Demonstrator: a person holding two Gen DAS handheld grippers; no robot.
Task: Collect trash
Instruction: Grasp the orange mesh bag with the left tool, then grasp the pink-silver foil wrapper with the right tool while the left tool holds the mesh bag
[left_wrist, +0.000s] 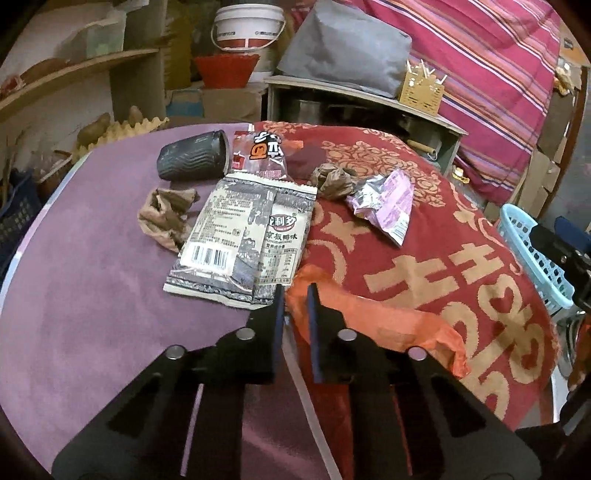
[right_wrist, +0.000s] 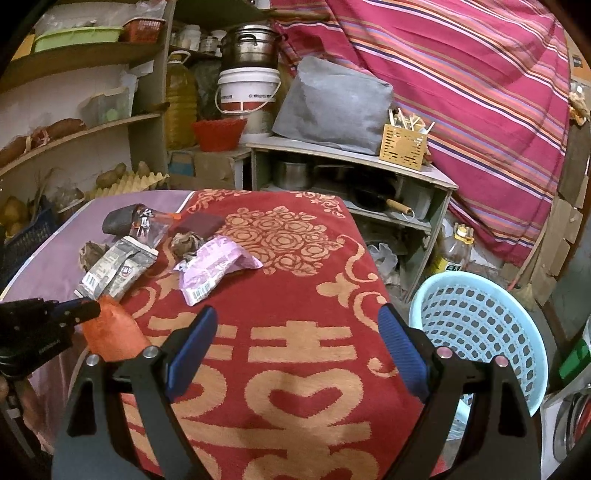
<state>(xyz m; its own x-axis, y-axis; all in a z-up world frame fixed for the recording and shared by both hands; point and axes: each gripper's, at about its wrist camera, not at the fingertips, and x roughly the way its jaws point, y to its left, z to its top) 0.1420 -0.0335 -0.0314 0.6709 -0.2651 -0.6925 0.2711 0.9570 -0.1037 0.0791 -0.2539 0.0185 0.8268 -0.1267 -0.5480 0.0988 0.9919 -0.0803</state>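
My left gripper (left_wrist: 295, 295) is shut on the near edge of a crumpled orange wrapper (left_wrist: 373, 325), which lies on the red patterned cloth (left_wrist: 461, 229). The right wrist view shows the same grip from the side, the orange wrapper (right_wrist: 110, 332) pinched at its far end. Beyond it lie a grey snack bag (left_wrist: 243, 236), a red packet (left_wrist: 258, 151), a black cup (left_wrist: 192, 157) on its side, two brown paper wads (left_wrist: 166, 214) (left_wrist: 334, 179) and a pink foil wrapper (left_wrist: 386, 201). My right gripper (right_wrist: 297, 312) hangs open over the red cloth, holding nothing.
A light blue perforated basket (right_wrist: 480, 325) stands off the table's right edge. The purple tabletop (left_wrist: 92, 295) shows left of the cloth. Behind the table are a low shelf with pots (right_wrist: 351, 177), a white bucket (right_wrist: 247, 96) and wall shelves (right_wrist: 74, 136).
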